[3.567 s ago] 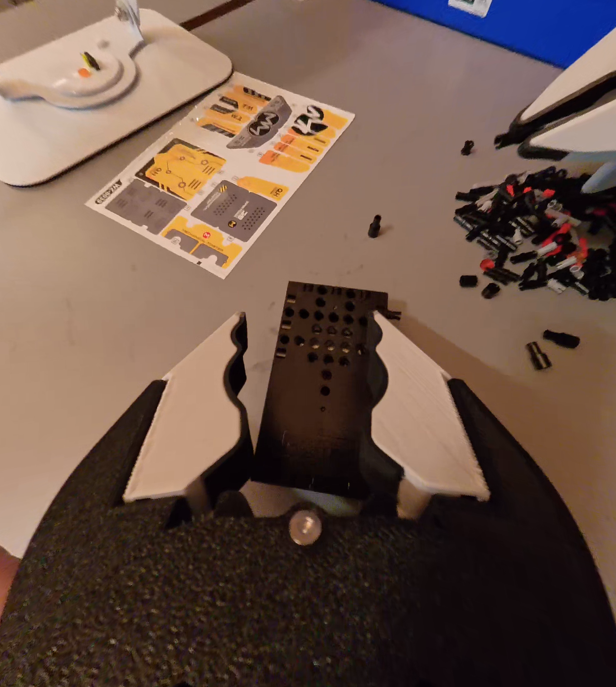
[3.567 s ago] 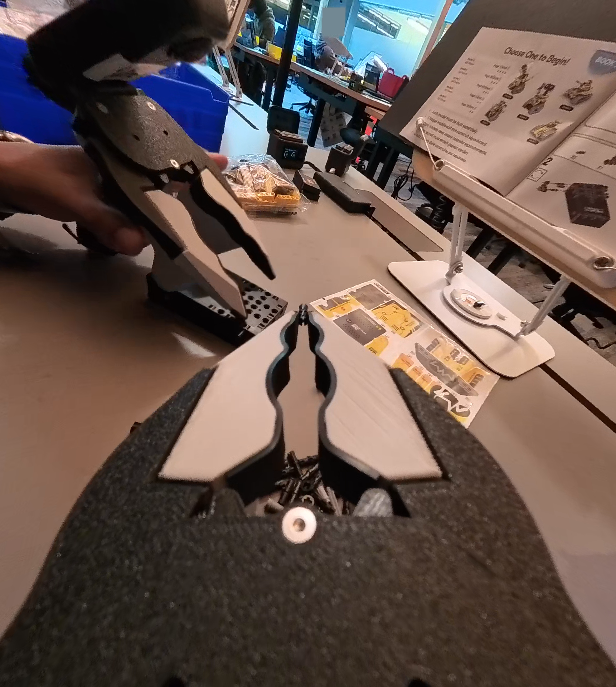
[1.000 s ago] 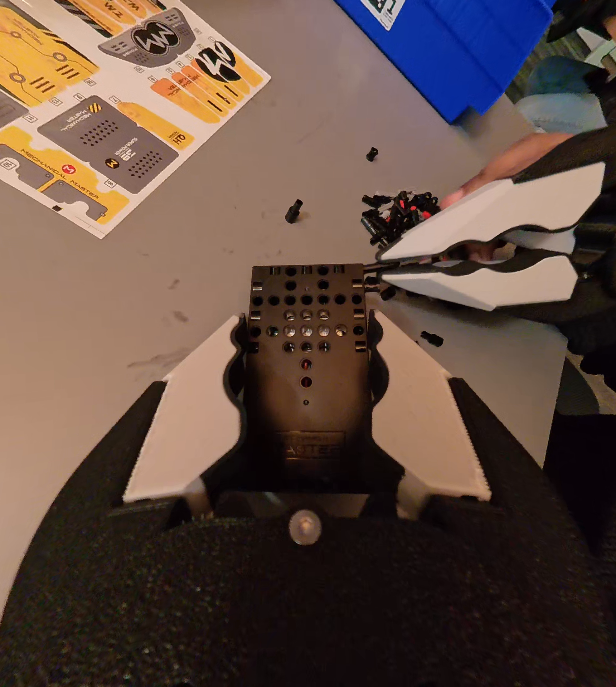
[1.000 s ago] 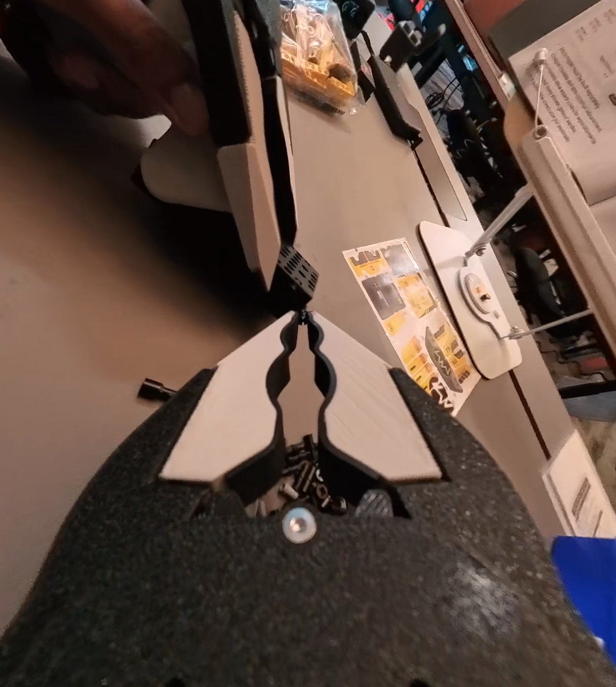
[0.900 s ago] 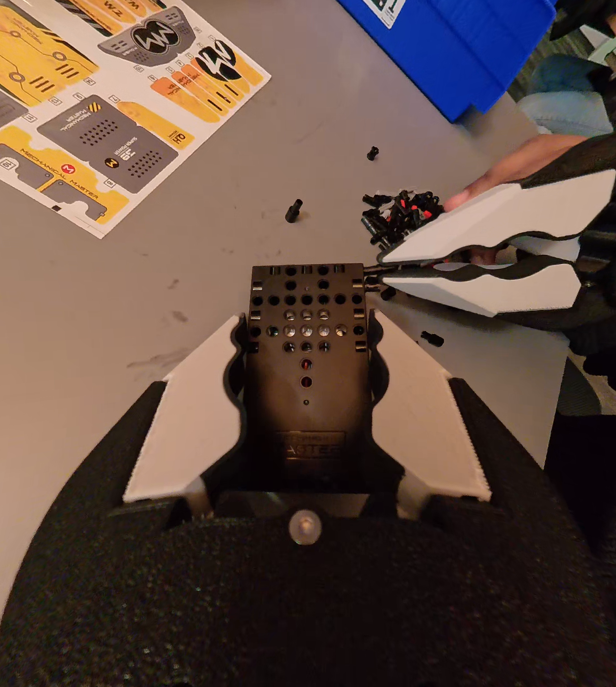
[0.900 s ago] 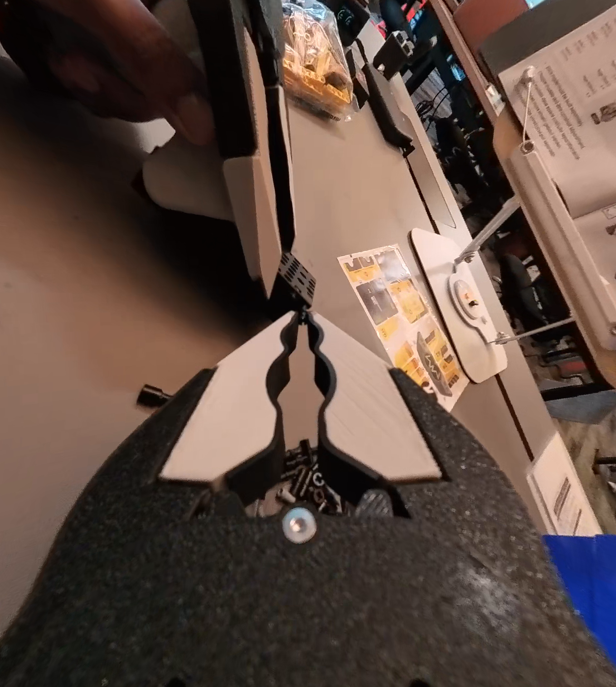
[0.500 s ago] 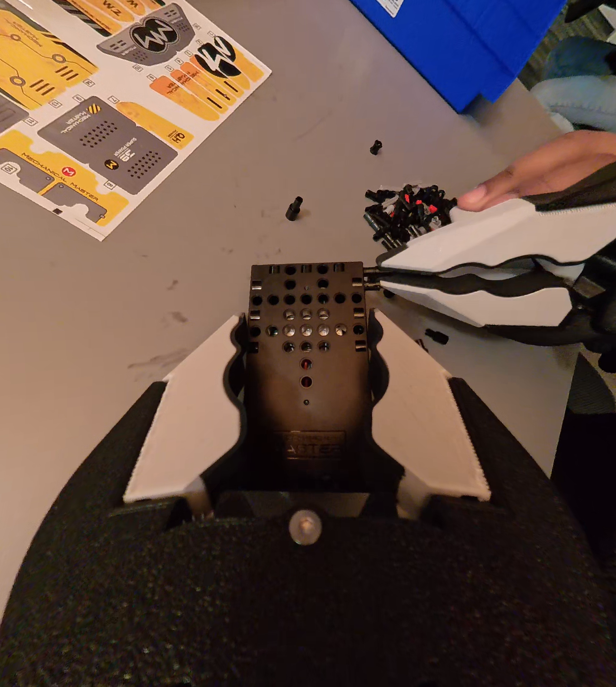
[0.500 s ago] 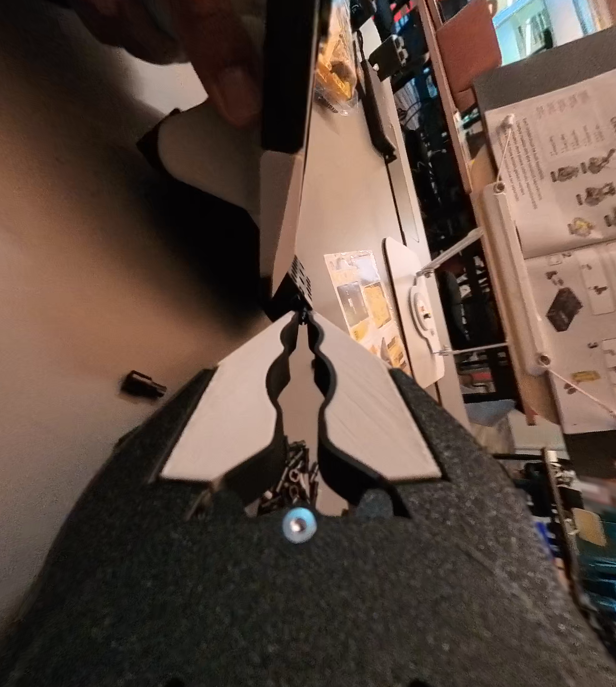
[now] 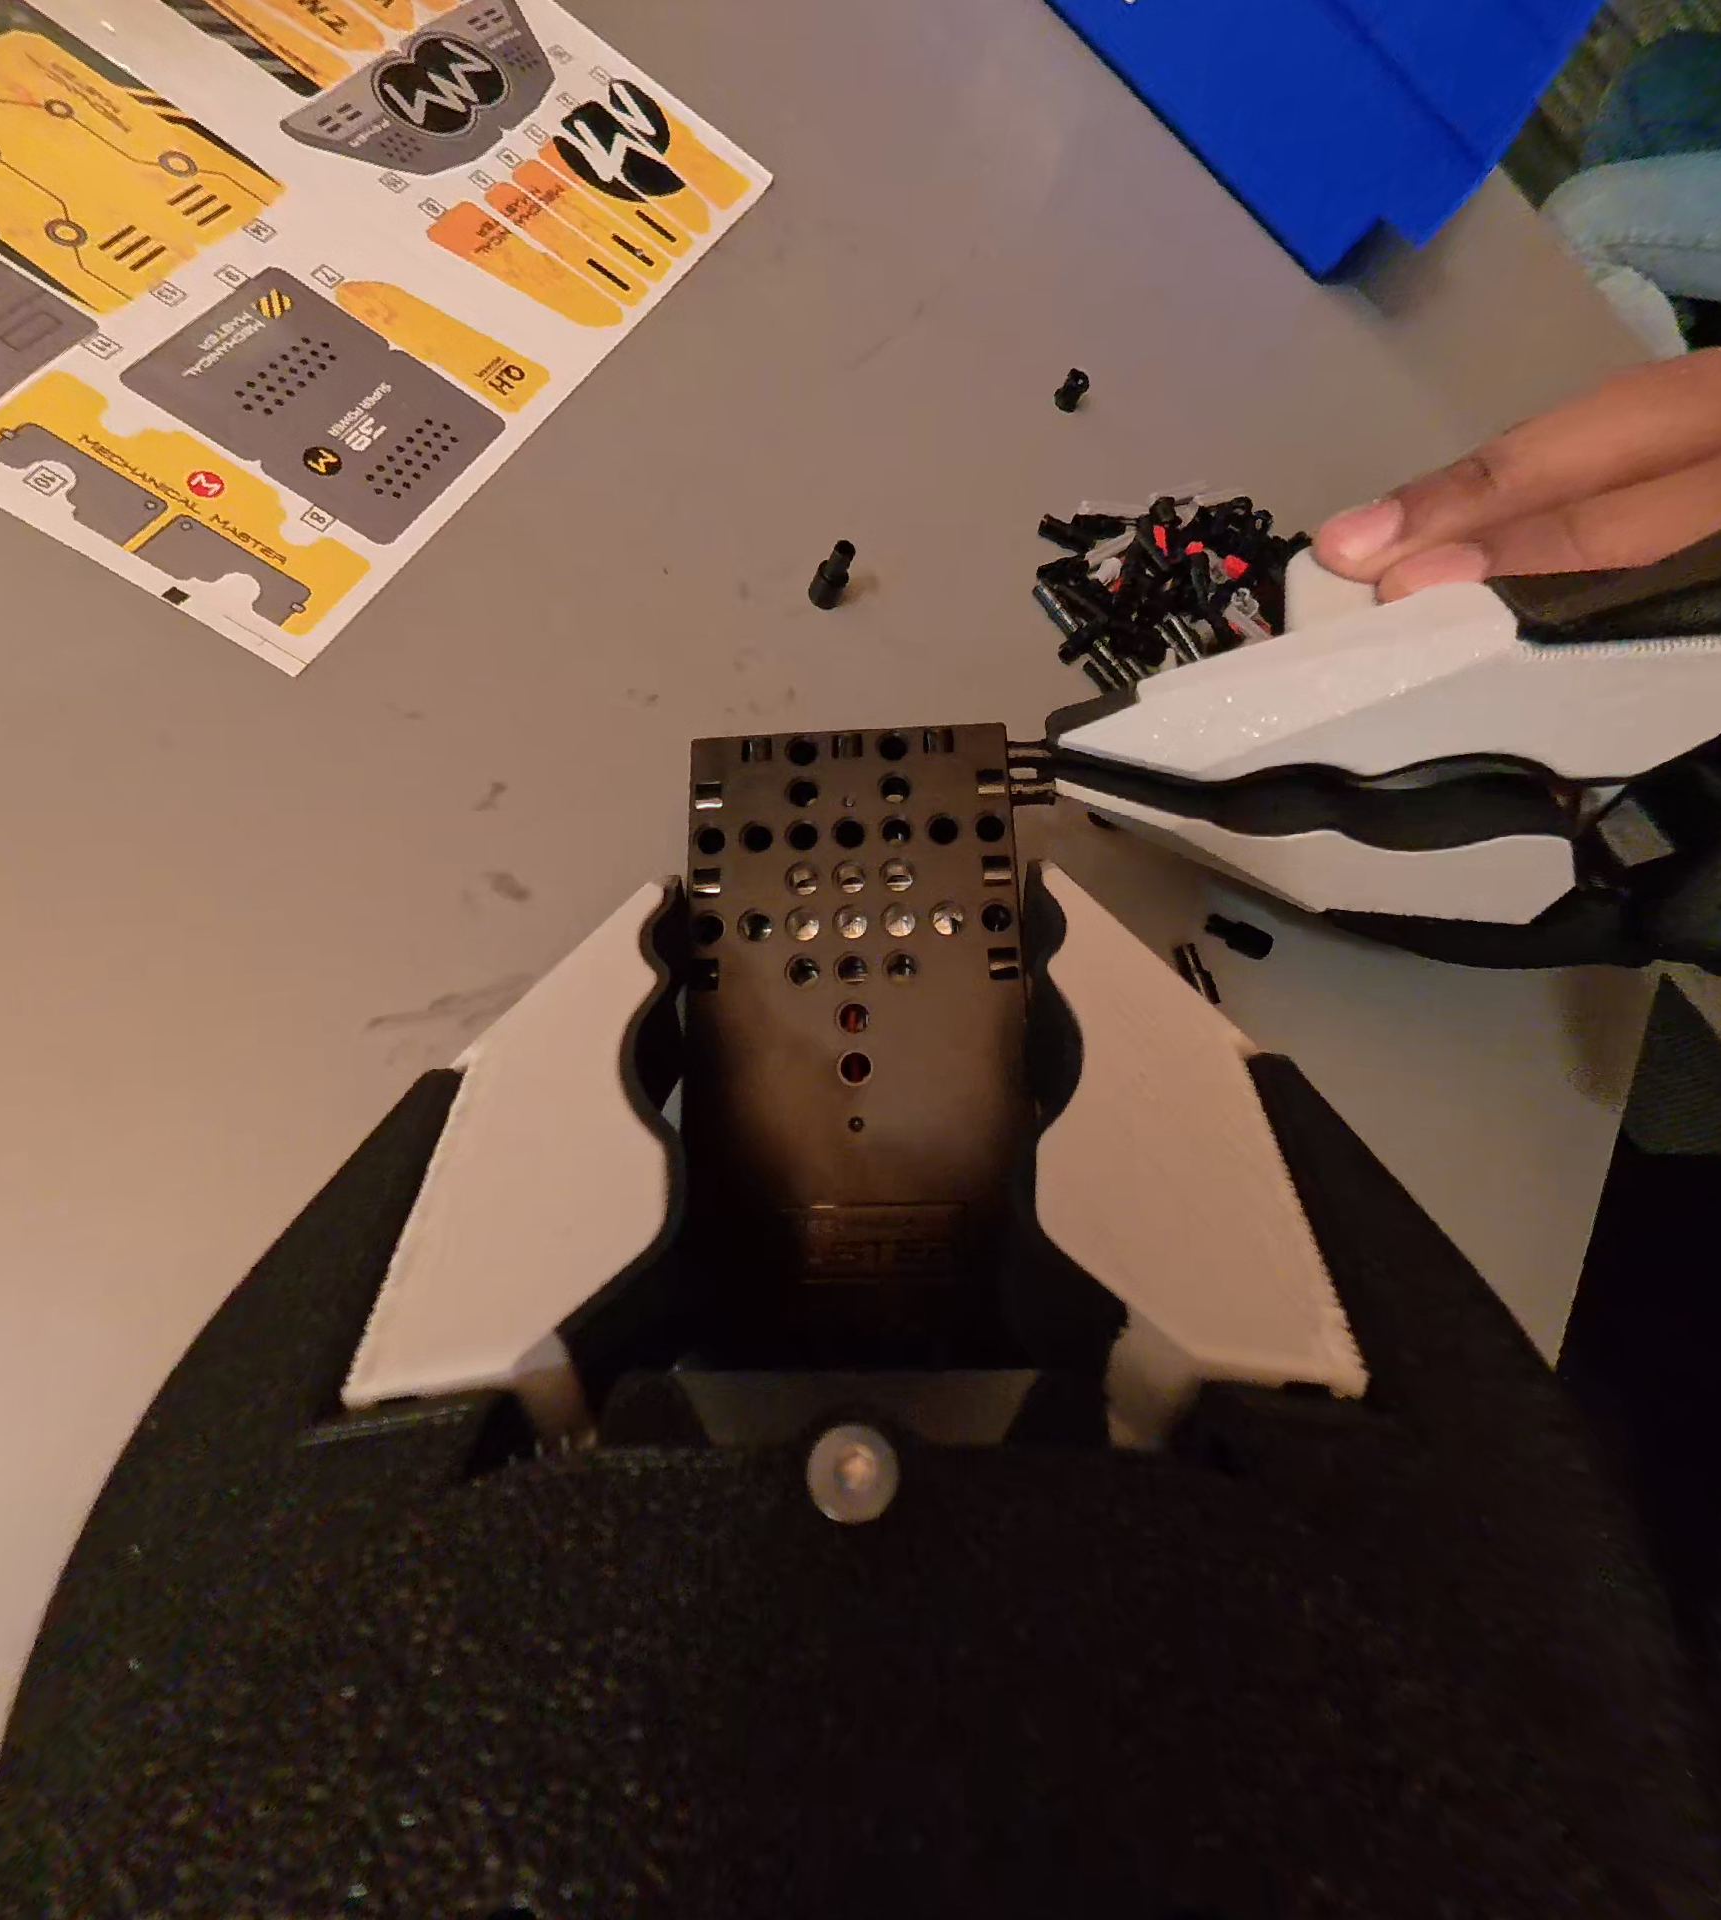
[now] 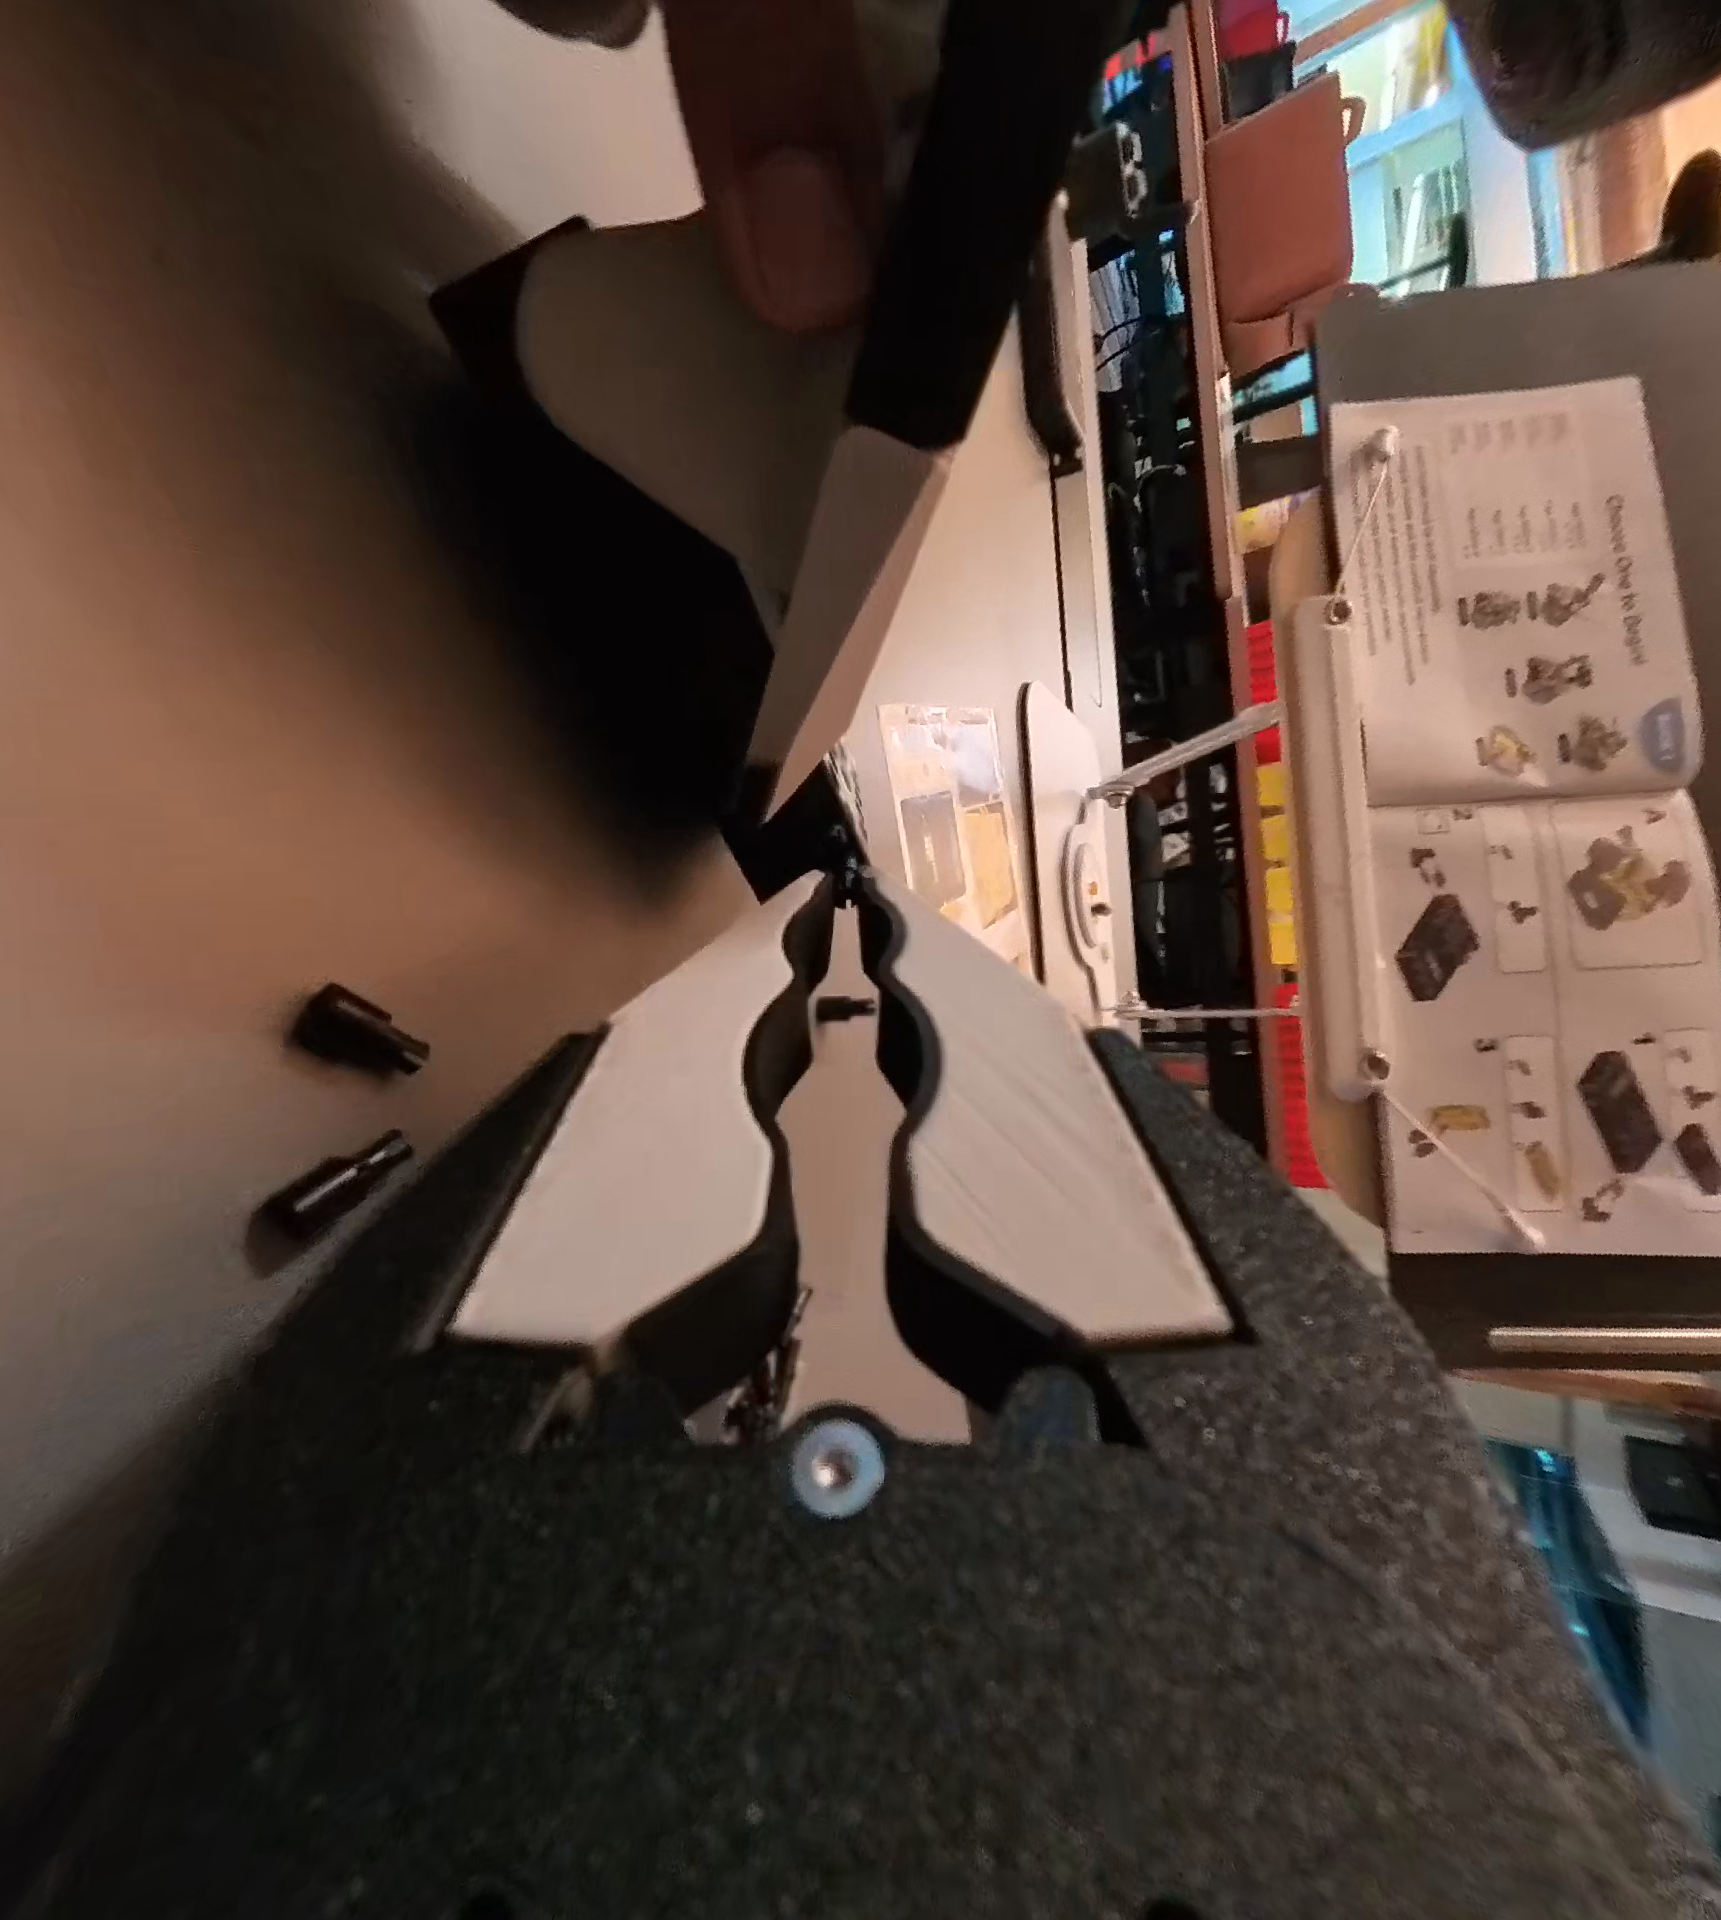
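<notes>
At the top right corner of the black perforated block (image 9: 851, 997), right gripper (image 9: 1053, 774) pinches a small black pin (image 9: 1027, 777), jaws nearly closed, lying sideways. Left gripper (image 9: 851, 914) clamps the block's sides, above the grey table (image 9: 212, 935). Pin pile (image 9: 1162, 582) beyond the block; sticker sheet (image 9: 264, 270) far left.

A smooth grey desk (image 9: 212, 935) carries a yellow-and-grey printed sticker sheet (image 9: 243, 270) at eleven o'clock, a heap of small black, red and grey plastic pins (image 9: 1157, 587) at two o'clock, and stray black pins (image 9: 832, 574) between them.
</notes>
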The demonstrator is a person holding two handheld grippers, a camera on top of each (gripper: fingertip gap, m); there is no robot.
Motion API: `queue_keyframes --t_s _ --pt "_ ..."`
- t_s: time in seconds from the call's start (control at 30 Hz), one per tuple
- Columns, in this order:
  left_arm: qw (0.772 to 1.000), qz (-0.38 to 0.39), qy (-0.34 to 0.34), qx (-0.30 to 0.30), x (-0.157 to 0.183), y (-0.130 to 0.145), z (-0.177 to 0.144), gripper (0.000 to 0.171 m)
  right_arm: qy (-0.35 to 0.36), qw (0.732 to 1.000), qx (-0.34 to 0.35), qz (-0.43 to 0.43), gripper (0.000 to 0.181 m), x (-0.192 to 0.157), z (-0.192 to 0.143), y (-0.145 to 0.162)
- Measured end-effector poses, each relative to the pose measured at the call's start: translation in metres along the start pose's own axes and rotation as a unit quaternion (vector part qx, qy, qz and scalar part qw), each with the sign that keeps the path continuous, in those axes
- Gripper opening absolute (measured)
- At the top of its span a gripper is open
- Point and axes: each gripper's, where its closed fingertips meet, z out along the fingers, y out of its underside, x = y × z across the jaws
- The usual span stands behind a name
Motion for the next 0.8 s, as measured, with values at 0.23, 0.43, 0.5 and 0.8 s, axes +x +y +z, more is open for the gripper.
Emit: queue_keyframes --t_s 0.23,0.43,0.5,0.8 --pt "1.0 0.01 -0.003 -0.005 0.0004 0.0006 0.0004 0.064 0.0 0.999 -0.009 -0.043 0.005 -0.0007 -0.0001 0.0001" --pt "1.0 0.022 -0.017 -0.006 -0.0009 0.0003 0.0015 0.064 -0.009 0.999 -0.019 -0.041 0.004 -0.0016 0.0008 0.0016" --pt "1.0 0.021 -0.017 -0.006 -0.0014 -0.0001 0.0015 0.064 -0.01 0.999 -0.023 -0.03 0.004 -0.0013 0.0014 0.0017" --pt "0.999 0.023 -0.022 -0.007 -0.0029 -0.0004 0.0013 0.064 -0.048 0.992 -0.011 0.12 0.004 -0.001 0.0033 0.0032"
